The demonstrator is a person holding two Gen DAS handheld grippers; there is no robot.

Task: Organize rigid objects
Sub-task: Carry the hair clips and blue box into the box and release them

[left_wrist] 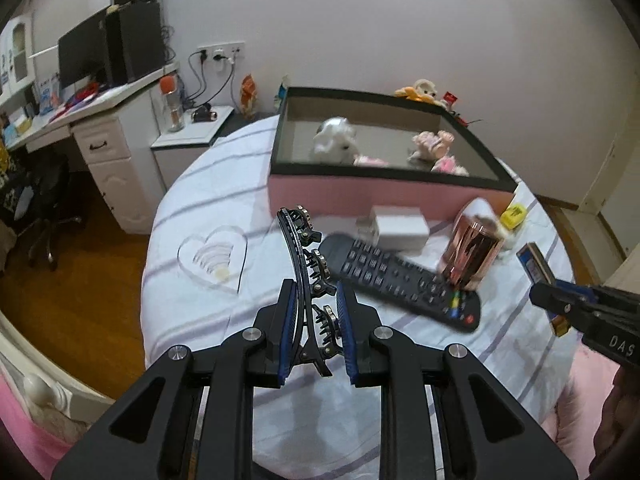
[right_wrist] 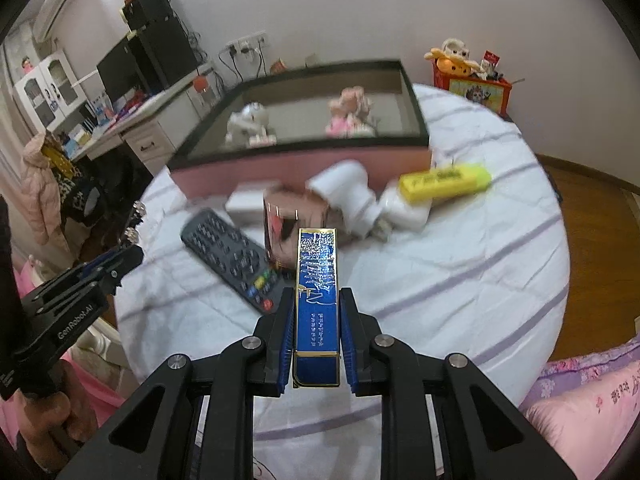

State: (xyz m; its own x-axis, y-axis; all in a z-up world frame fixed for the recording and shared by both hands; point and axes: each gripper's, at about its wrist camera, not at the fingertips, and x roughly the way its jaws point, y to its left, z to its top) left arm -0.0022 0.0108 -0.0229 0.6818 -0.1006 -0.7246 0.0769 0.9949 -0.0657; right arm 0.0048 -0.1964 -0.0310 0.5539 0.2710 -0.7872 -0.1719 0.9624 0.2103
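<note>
The left tongs are gripping a black hair clip by its lower end, holding it above the striped round surface. The clip is rigid but thin and curved, with protruding teeth; judged light, it is likely to pivot unless held near its spine. Further right, a black remote, a rose-gold cylinder, white adapters and a yellow case are lying on the surface in front of the pink box; motion blur makes the adapters' exact form uncertain. The right tongs are clamping a slim blue box across its narrow sides. Its glossy faces are probably slippery, so a mid-length hold is advisable.
</note>
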